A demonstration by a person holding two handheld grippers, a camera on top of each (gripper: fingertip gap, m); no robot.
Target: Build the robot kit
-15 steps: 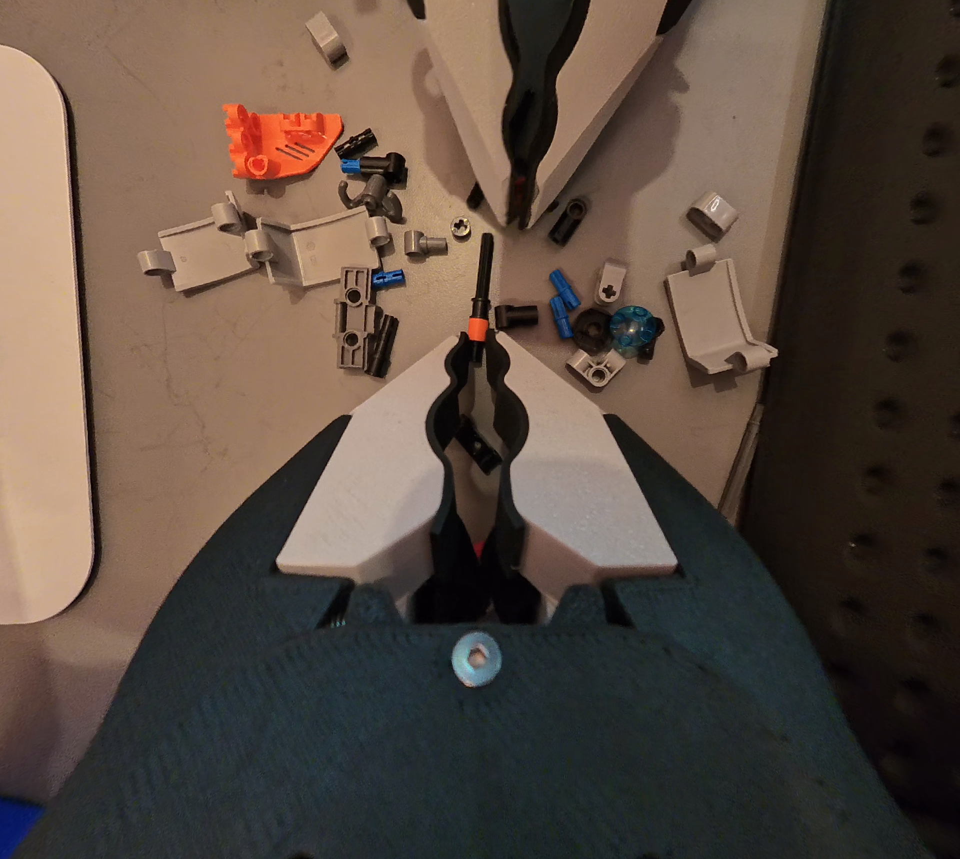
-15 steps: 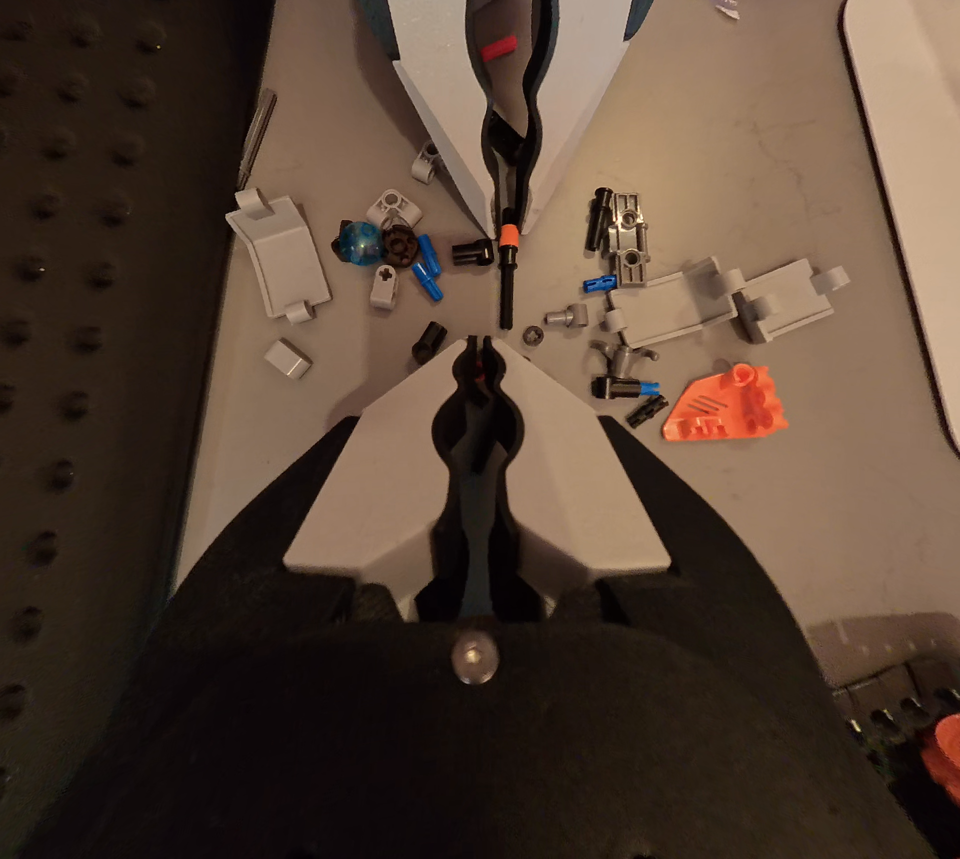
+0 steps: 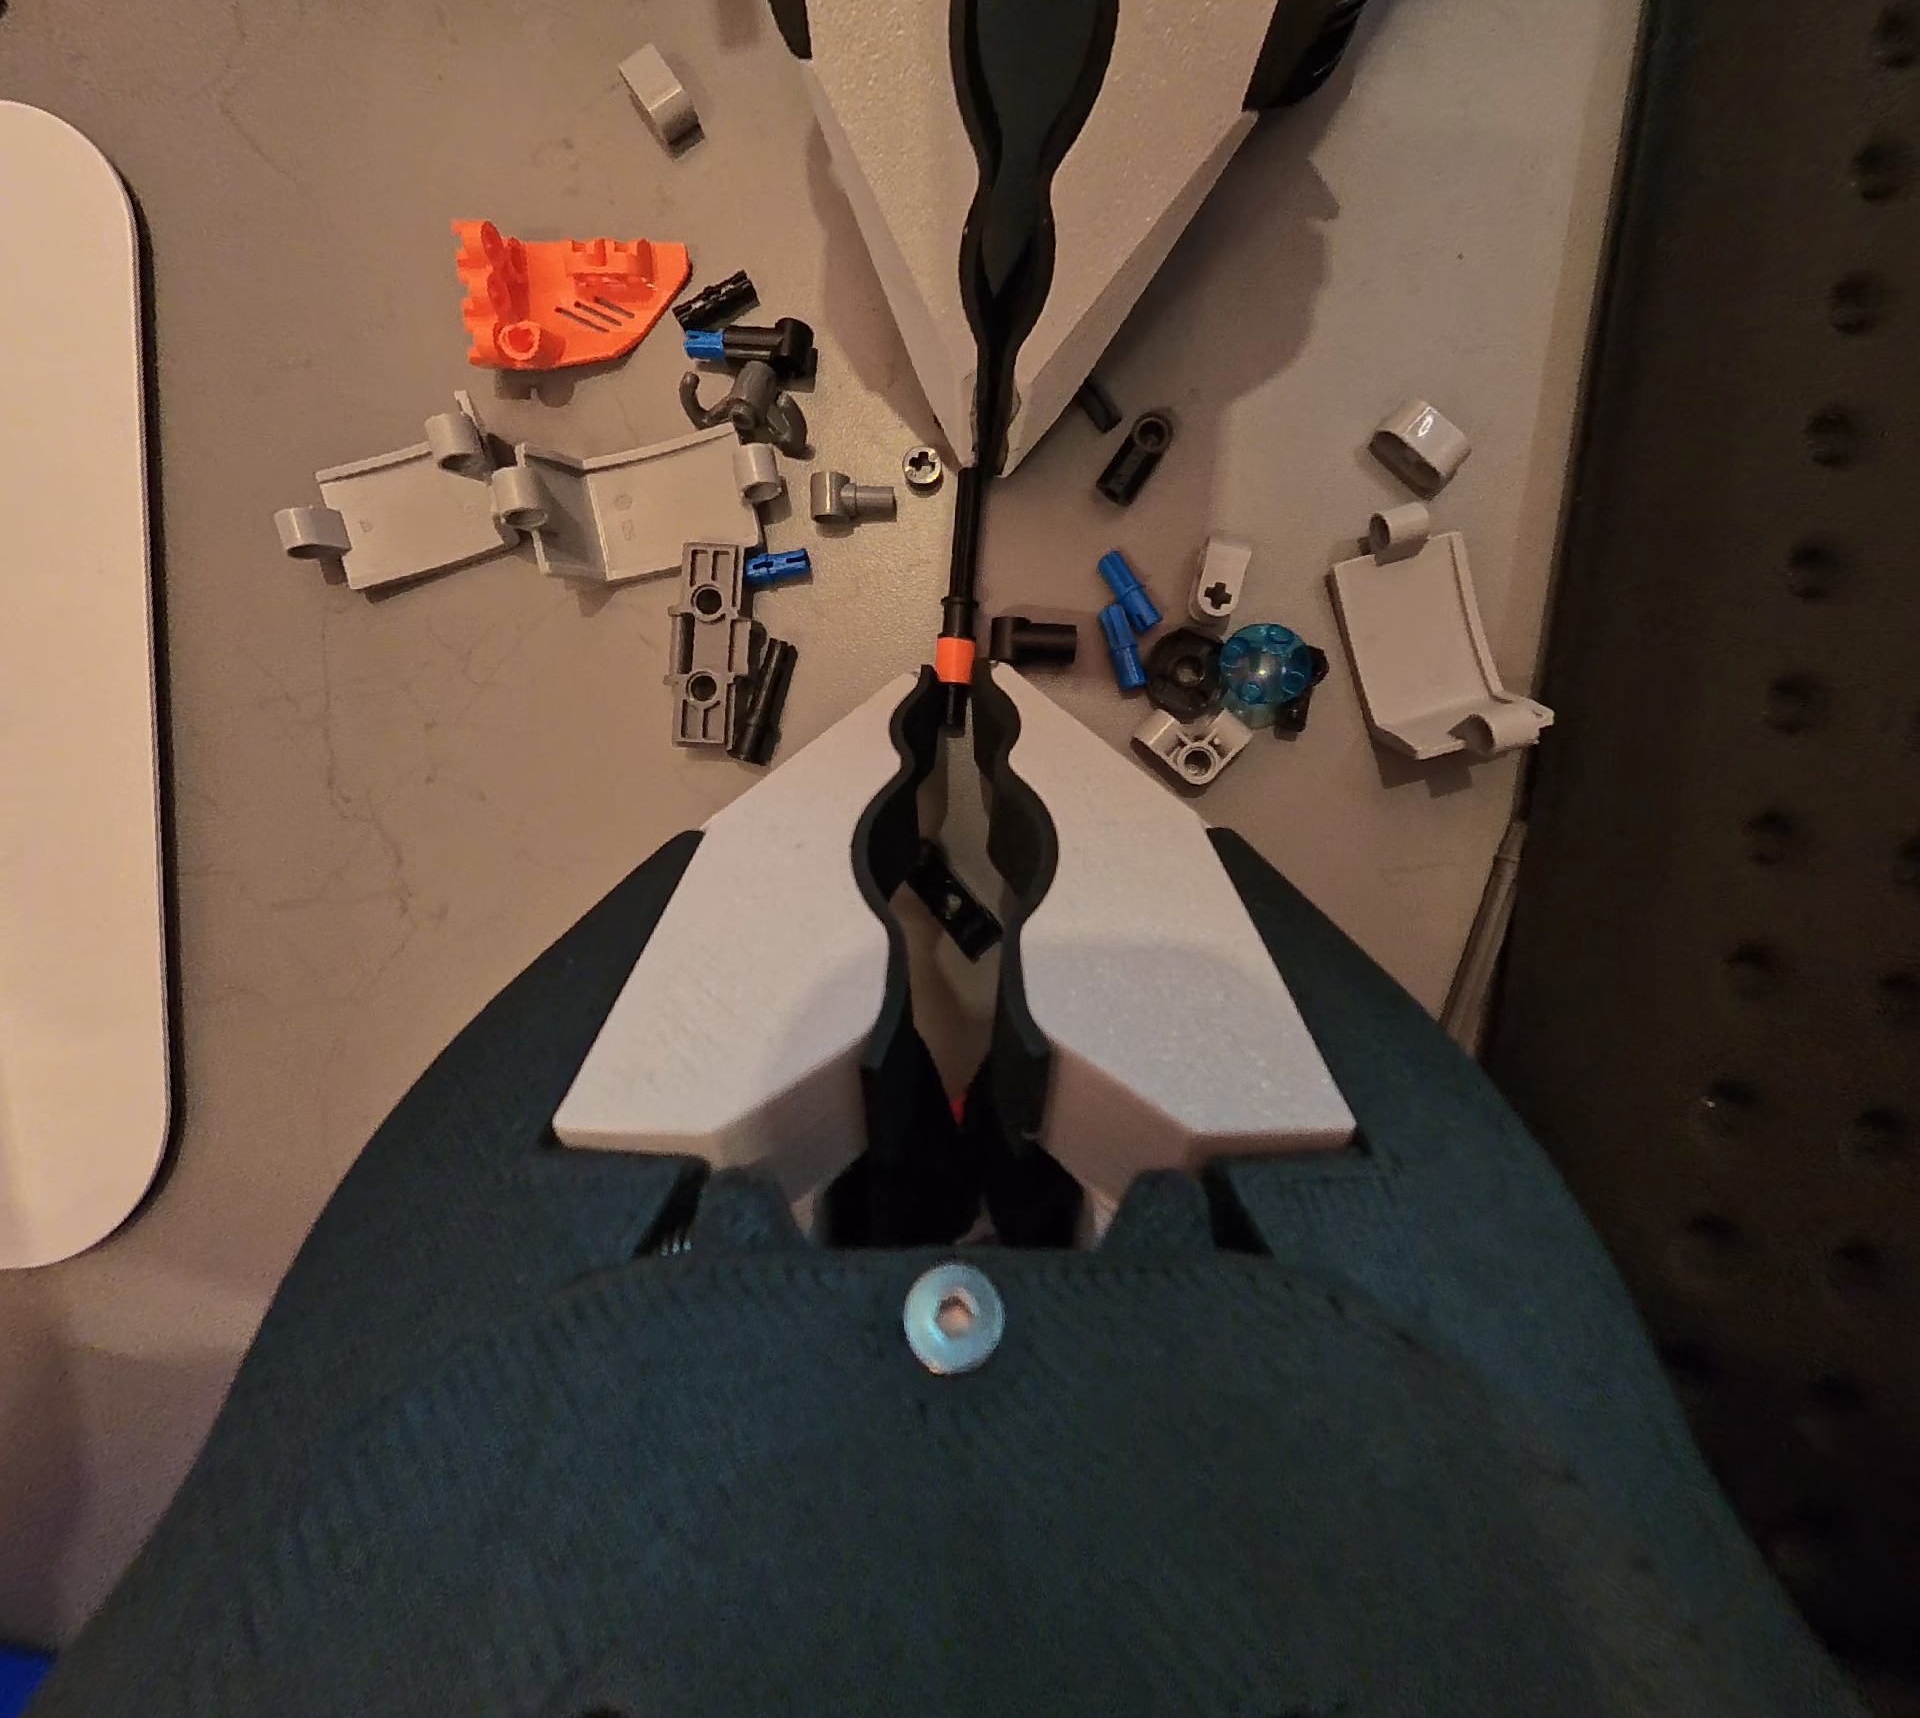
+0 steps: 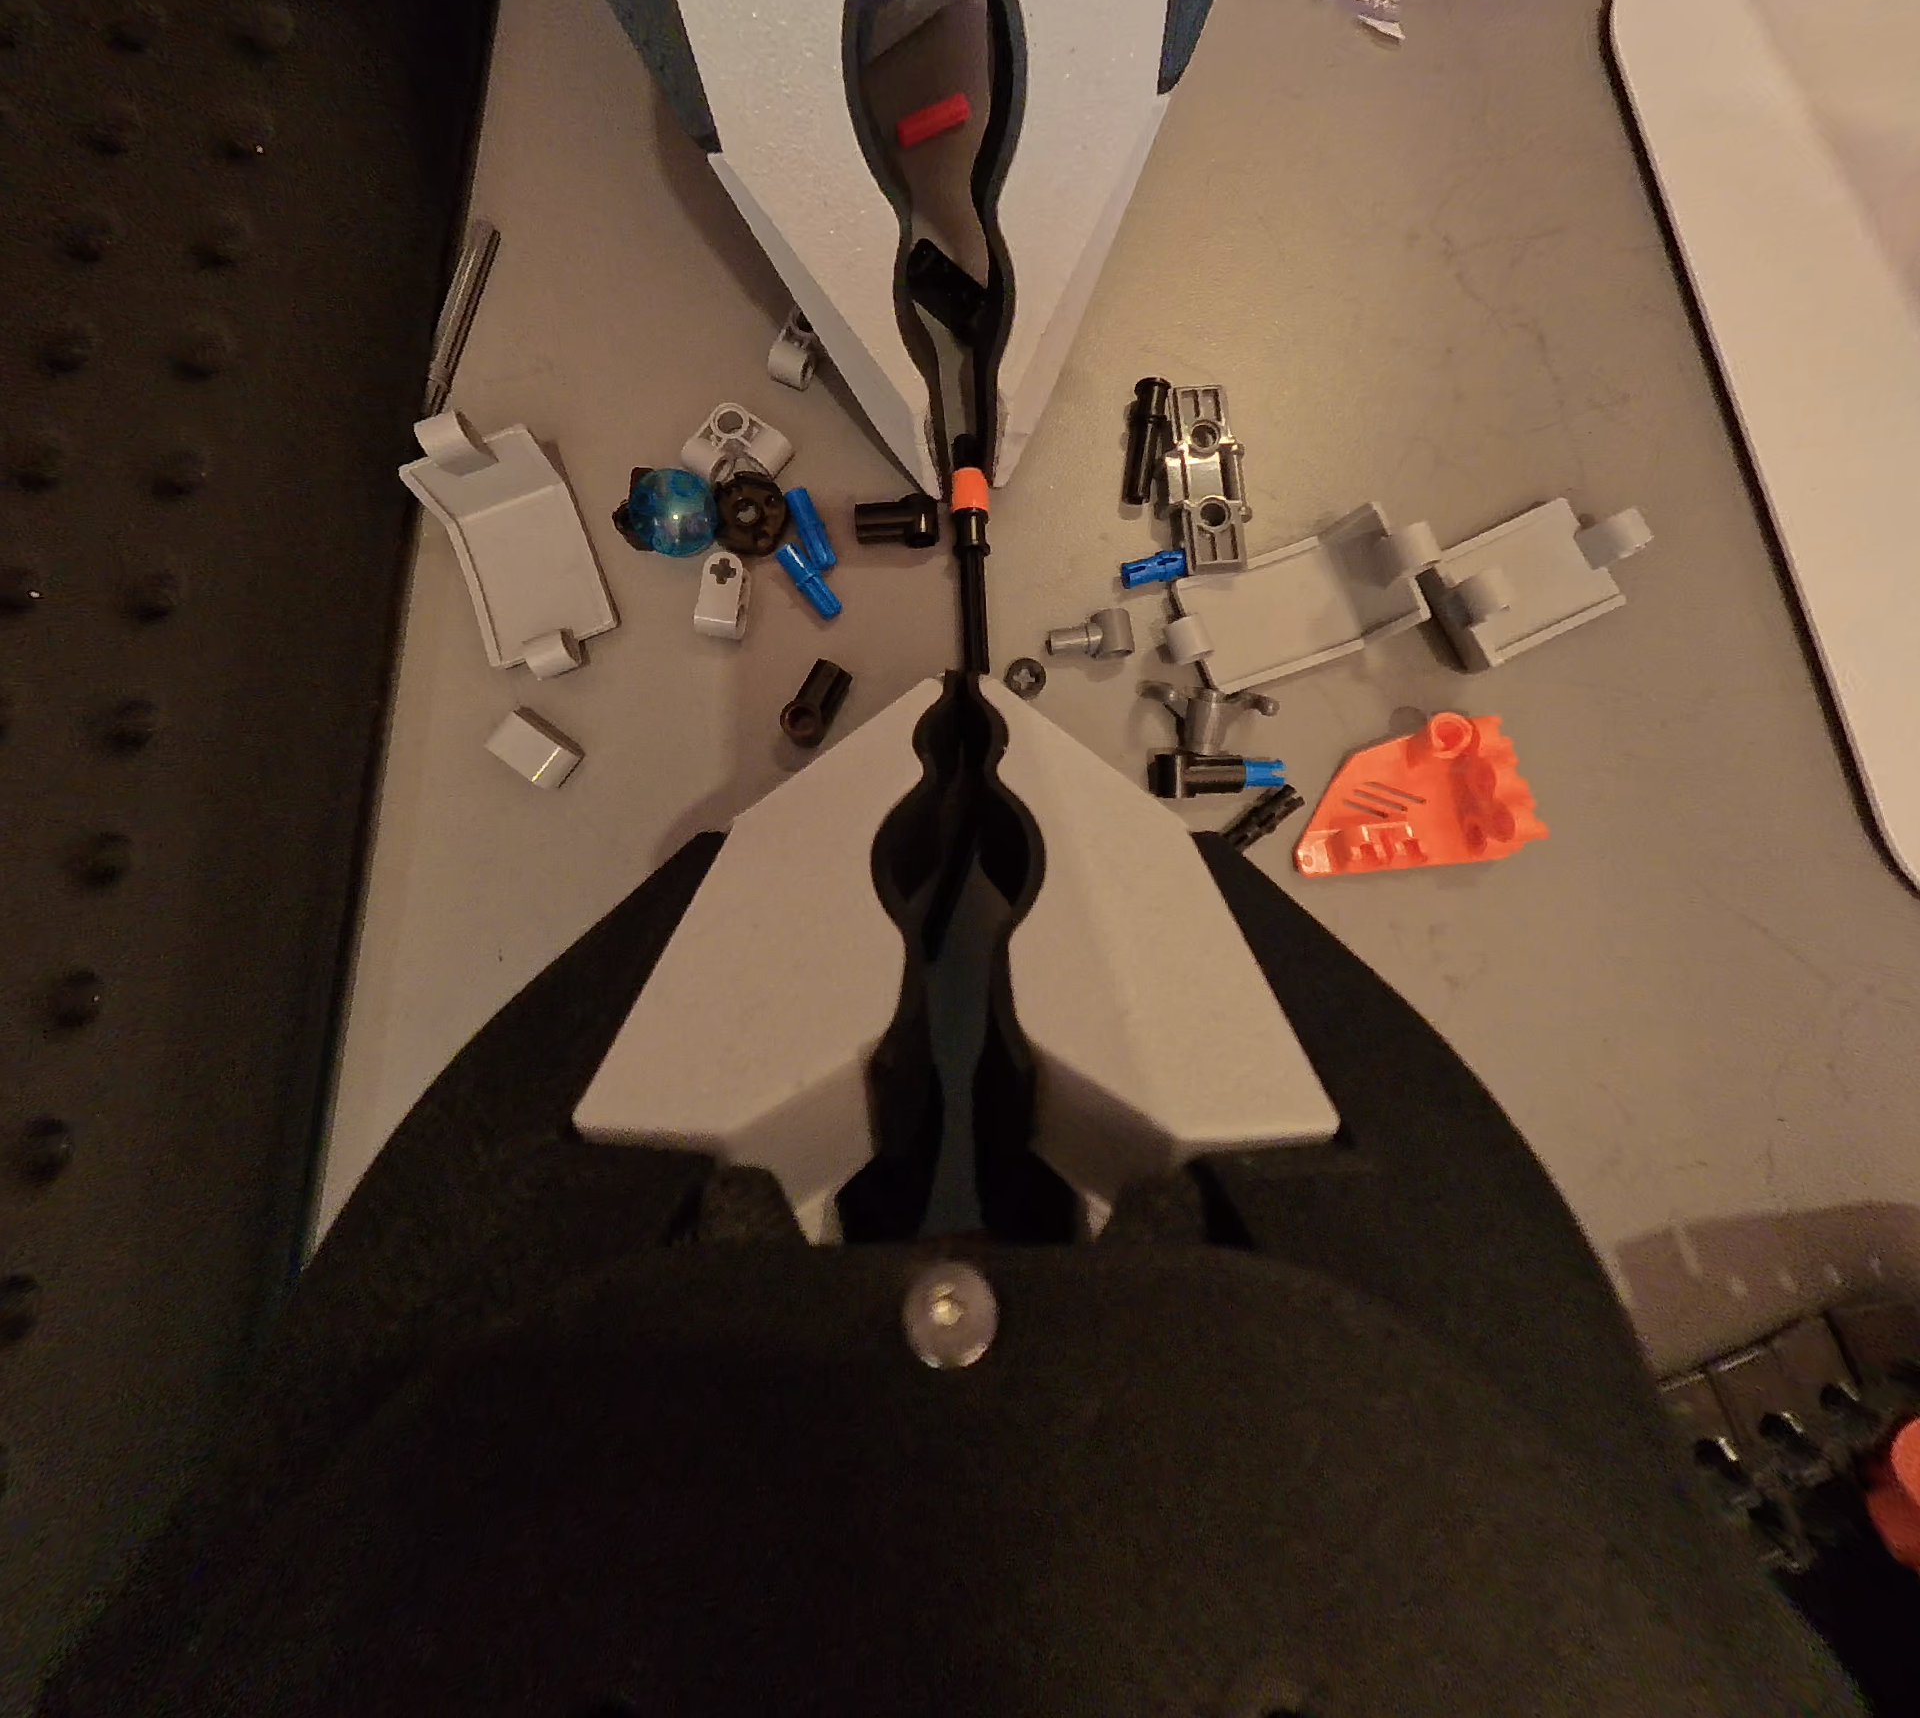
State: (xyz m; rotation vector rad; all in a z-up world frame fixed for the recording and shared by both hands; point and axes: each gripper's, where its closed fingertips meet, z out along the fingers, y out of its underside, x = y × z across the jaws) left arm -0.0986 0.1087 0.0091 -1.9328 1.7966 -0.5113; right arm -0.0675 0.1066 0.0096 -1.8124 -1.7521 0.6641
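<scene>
Black rod [image 3: 966, 556] with an orange collar [image 3: 952, 659] spans the gap between both grippers, above the grey counter [image 3: 312, 785]. The left gripper [image 3: 954, 694] has its jaws clamped on the collar end; the right gripper [image 4: 966, 692] has its jaws clamped on the bare end. Small plastic parts lie scattered beneath: an orange panel [image 3: 566, 307], grey curved panels [image 3: 582, 505], blue pins [image 3: 1127, 619] and a clear blue dome [image 3: 1262, 669].
</scene>
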